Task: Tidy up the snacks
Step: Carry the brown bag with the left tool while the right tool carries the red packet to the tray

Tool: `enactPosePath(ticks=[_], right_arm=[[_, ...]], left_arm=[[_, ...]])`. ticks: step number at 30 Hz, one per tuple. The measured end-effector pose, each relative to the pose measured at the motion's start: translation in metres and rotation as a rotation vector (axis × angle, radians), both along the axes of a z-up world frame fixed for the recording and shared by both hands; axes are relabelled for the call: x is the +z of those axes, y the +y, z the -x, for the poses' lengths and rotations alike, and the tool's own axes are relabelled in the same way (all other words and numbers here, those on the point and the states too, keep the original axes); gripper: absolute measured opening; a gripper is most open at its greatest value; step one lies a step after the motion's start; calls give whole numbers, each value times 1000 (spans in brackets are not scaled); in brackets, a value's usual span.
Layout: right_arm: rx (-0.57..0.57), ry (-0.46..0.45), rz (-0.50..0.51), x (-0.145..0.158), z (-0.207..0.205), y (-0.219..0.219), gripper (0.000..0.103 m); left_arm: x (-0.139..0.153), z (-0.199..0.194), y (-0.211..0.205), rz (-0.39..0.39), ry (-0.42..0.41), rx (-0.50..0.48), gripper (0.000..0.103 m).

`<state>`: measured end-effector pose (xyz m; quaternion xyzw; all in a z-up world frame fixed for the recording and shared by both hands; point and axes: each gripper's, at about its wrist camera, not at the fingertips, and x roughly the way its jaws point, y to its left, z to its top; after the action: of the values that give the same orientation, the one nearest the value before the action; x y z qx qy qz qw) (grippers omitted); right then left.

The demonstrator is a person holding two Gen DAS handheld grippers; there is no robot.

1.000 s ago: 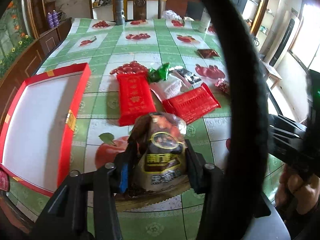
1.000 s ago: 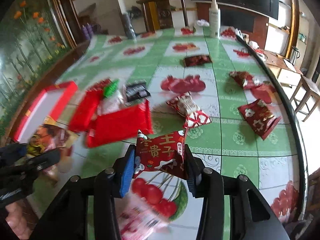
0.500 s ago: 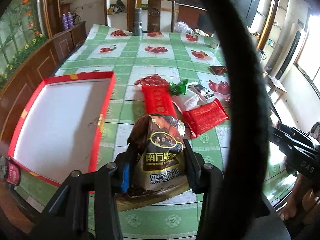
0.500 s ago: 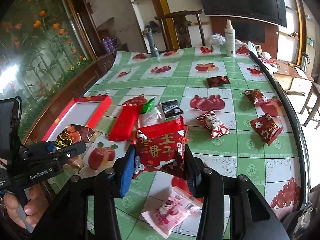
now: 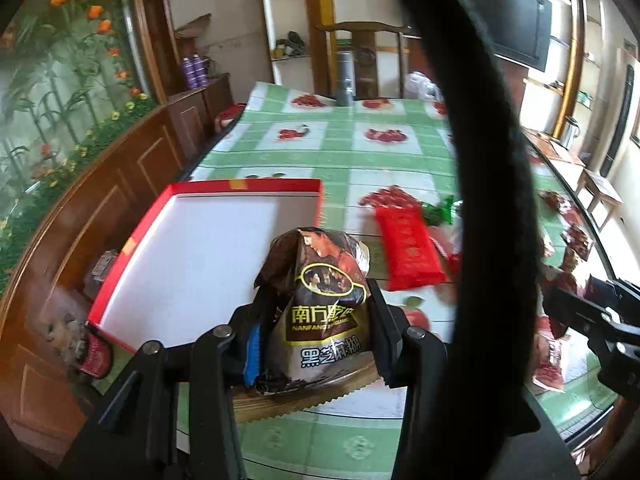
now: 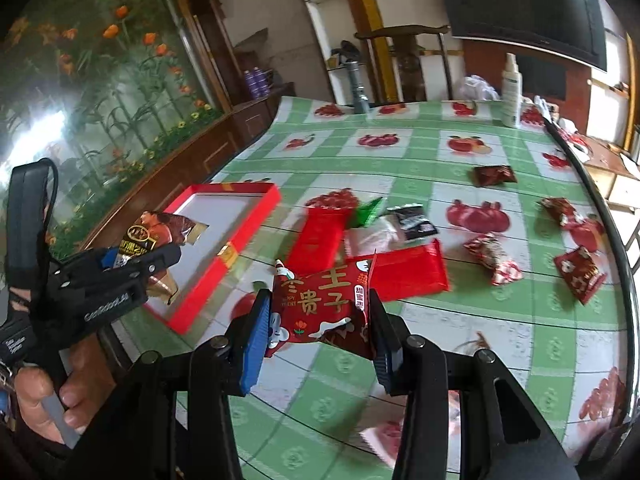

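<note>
My left gripper (image 5: 316, 312) is shut on a brown sesame-paste packet (image 5: 320, 304), held in the air near the right edge of the red box (image 5: 316, 192) with its white floor. The right wrist view shows the same left gripper (image 6: 120, 272) and brown packet (image 6: 156, 232) over the box (image 6: 256, 220). My right gripper (image 6: 320, 312) is shut on a red snack packet (image 6: 320, 296) with gold characters, above the green checked tablecloth (image 6: 420, 152).
Two red packets (image 6: 320, 236) (image 6: 408, 272), a green one (image 6: 368, 210), a black one (image 6: 412, 220) and several small red snacks (image 6: 576, 276) lie on the table. A pink packet (image 6: 384, 436) lies near the front edge. A white bottle (image 6: 512, 96) and a chair (image 6: 404, 60) stand at the far end.
Both grippers rose and swung left toward the red box, each still holding its packet. The views tilted up, and the box came closer under the left gripper.
</note>
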<state>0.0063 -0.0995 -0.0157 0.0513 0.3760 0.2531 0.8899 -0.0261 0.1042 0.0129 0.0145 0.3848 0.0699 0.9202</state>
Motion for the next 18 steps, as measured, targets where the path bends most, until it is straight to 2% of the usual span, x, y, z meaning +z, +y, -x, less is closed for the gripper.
enactPosePath(ticks=[11,18], right_arm=[[102,0,11,4,4,46,45],[180,-32,9,12,-3,84,44]], left_arm=[[-3,7,40,-23,1,93,45],[-4,9,68,-54,-8,163,45]])
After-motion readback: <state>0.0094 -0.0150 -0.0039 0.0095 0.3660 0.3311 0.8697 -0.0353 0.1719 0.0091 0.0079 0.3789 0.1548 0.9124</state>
